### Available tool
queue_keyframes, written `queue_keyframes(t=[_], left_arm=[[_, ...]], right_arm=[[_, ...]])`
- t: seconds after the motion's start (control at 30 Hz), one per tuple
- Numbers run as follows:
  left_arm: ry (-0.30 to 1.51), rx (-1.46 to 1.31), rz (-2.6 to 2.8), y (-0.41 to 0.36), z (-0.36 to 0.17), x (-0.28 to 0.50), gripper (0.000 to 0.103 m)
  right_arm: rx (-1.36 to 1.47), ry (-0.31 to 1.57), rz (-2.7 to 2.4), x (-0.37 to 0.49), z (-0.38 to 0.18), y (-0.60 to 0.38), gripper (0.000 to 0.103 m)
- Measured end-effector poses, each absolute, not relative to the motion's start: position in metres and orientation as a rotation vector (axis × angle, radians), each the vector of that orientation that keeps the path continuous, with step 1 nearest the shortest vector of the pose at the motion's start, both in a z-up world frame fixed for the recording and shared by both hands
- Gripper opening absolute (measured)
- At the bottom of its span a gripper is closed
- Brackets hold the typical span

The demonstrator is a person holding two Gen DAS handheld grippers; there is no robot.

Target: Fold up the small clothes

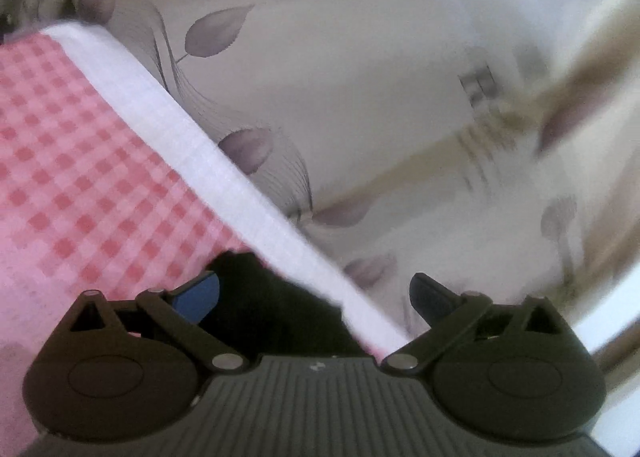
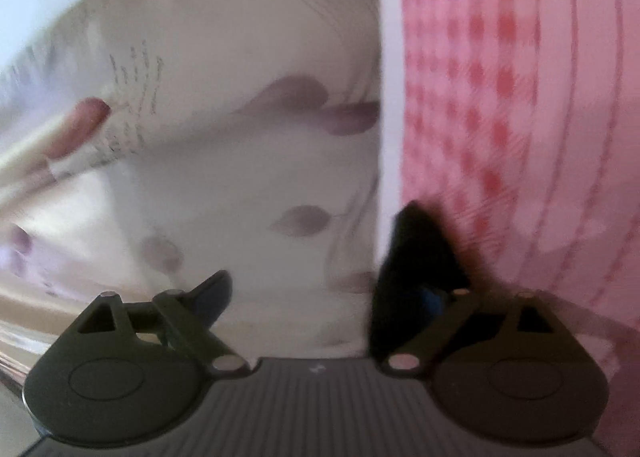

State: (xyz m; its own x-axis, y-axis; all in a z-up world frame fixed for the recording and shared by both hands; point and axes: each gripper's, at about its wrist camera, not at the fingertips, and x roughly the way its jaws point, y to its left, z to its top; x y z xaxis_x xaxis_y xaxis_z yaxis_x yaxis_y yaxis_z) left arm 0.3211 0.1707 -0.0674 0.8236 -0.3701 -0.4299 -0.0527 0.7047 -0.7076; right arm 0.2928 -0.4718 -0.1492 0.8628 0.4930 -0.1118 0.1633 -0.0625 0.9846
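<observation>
A small pink gingham garment (image 1: pixel 72 177) with a white ribbed band (image 1: pixel 192 145) fills the left of the left wrist view. Its band runs diagonally down between the fingers of my left gripper (image 1: pixel 316 297), which is open, with the cloth edge lying in the gap. The same garment (image 2: pixel 520 117) fills the right of the right wrist view, its white band (image 2: pixel 390 77) running vertically. My right gripper (image 2: pixel 320 289) is open; its right finger (image 2: pixel 416 249) is against the band's edge, the left one beside it over the sheet.
A white sheet with grey-purple leaf print (image 1: pixel 340 57) lies under the garment and also shows in the right wrist view (image 2: pixel 220 137). Both views are blurred toward the far edges.
</observation>
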Motion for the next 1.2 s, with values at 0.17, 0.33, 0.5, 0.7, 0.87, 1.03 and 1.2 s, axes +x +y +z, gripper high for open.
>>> queue_keyframes(t=[0.17, 0.33, 0.5, 0.7, 0.87, 1.03, 1.2], left_arm=[[0.661, -0.604, -0.306, 0.150, -0.082, 0.280, 0.098], [0.735, -0.504, -0.493, 0.116, -0.089, 0.266, 0.093], [0.823, -0.500, -0.508, 0.086, -0.100, 0.306, 0.093], [0.726, -0.613, -0.404, 0.082, -0.068, 0.388, 0.093], [0.539, -0.750, -0.244, 0.118, -0.038, 0.401, 0.095], [0.503, -0.691, -0.244, 0.139, -0.039, 0.363, 0.099], [0.527, -0.686, -0.249, 0.152, -0.072, 0.308, 0.100]], right_arm=[[1.513, 0.621, 0.269, 0.283, -0.135, -0.485, 0.097], [1.447, 0.557, 0.356, 0.261, -0.122, -0.480, 0.097], [1.457, 0.529, 0.424, 0.240, -0.130, -0.463, 0.097], [1.456, 0.533, 0.461, 0.225, -0.136, -0.452, 0.097], [1.409, 0.502, 0.521, 0.217, -0.127, -0.450, 0.097], [1.269, 0.480, 0.596, 0.214, -0.103, -0.434, 0.097], [0.872, 0.546, 0.678, 0.225, -0.058, -0.380, 0.095]])
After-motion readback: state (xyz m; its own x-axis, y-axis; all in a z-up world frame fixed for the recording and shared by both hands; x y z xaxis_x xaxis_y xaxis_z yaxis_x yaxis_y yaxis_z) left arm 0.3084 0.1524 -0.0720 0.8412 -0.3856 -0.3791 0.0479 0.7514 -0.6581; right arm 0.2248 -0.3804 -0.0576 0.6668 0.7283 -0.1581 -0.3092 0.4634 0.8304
